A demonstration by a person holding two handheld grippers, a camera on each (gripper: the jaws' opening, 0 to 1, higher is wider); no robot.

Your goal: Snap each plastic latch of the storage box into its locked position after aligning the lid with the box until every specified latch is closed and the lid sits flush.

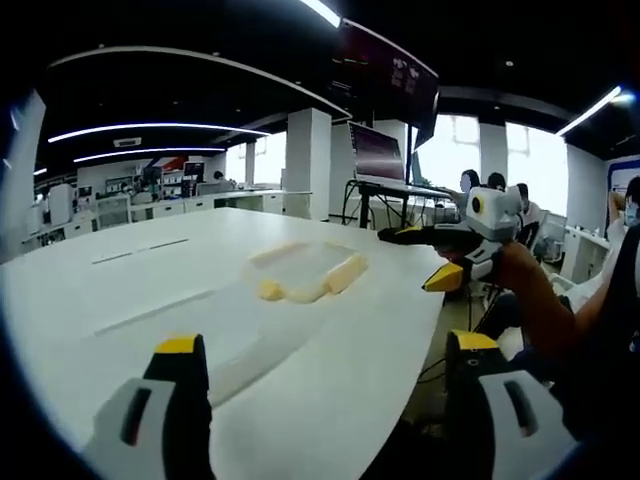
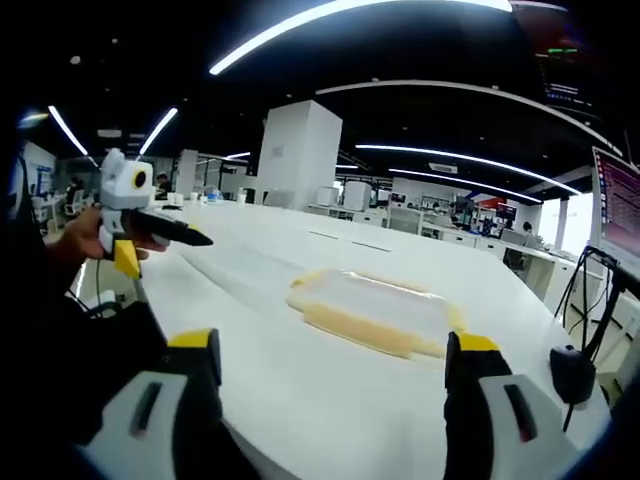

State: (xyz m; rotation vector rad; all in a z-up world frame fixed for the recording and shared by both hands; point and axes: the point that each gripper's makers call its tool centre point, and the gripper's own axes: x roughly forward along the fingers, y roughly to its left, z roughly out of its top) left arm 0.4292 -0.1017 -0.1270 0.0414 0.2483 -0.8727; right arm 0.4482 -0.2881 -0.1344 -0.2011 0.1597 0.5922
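Your left tongs [image 1: 325, 350] stand with their two yellow-tipped jaws wide apart and nothing between them, held above the near edge of the white table [image 1: 120, 300]. In the left gripper view the storage box [image 1: 305, 270] lies flat on the table ahead of those jaws, a clear plastic box with pale yellow latches along its edges; it is well apart from the tongs. Whether the lid sits flush, or which latches are closed, is too blurred to tell.

Your right tongs [image 2: 335, 355] are likewise spread, empty, with the storage box [image 2: 375, 310] lying on the table [image 2: 250, 270] just beyond and between the jaw tips, not touching them.

In the left gripper view the right tongs [image 1: 430, 255] come in from the right, held in your hand [image 1: 510, 270] off the table's edge. In the right gripper view the left tongs [image 2: 165, 240] show at the left, gripped by your other hand [image 2: 85, 235]. A monitor [image 1: 375, 152] stands beyond the table.
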